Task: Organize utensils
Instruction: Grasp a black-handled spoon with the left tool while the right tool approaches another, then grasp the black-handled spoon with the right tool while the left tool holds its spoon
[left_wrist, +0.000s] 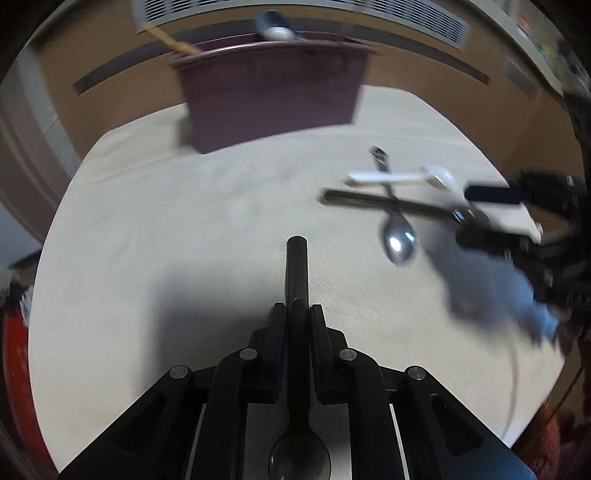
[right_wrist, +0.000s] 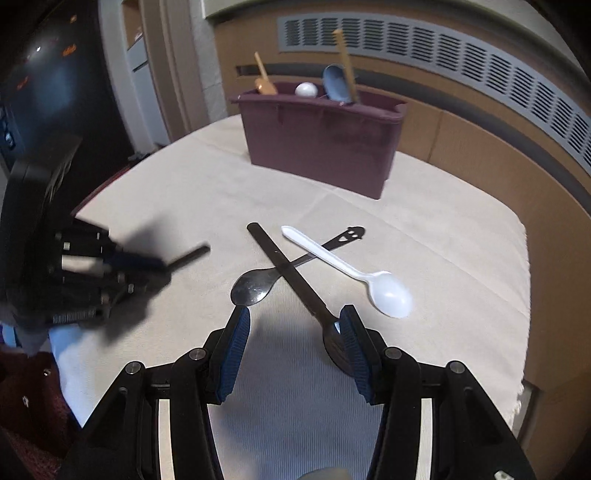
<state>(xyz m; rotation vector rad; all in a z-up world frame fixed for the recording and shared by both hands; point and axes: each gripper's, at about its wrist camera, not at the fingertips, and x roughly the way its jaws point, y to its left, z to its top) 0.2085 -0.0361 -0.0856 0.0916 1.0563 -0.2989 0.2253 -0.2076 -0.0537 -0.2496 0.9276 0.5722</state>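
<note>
My left gripper (left_wrist: 298, 314) is shut on a black spoon (left_wrist: 296, 273); its handle sticks out ahead and its bowl lies back between the jaws. In the right wrist view the left gripper (right_wrist: 147, 264) is blurred at the left, just above the cloth. My right gripper (right_wrist: 293, 317) stands open over the cloth, its right finger (right_wrist: 351, 332) against the bowl of a second black spoon (right_wrist: 291, 273). That spoon lies across a metal spoon (right_wrist: 255, 284) with a face cut into its handle. A white plastic spoon (right_wrist: 347, 267) lies beside them. The right gripper (left_wrist: 469, 214) shows blurred in the left wrist view.
A maroon utensil bin (right_wrist: 321, 147) stands at the back of the cream tablecloth (right_wrist: 184, 192), with wooden, white and blue utensils upright in it. The cloth's edge (right_wrist: 524, 295) drops off at the right. A wall with a vent grille (right_wrist: 443, 48) runs behind.
</note>
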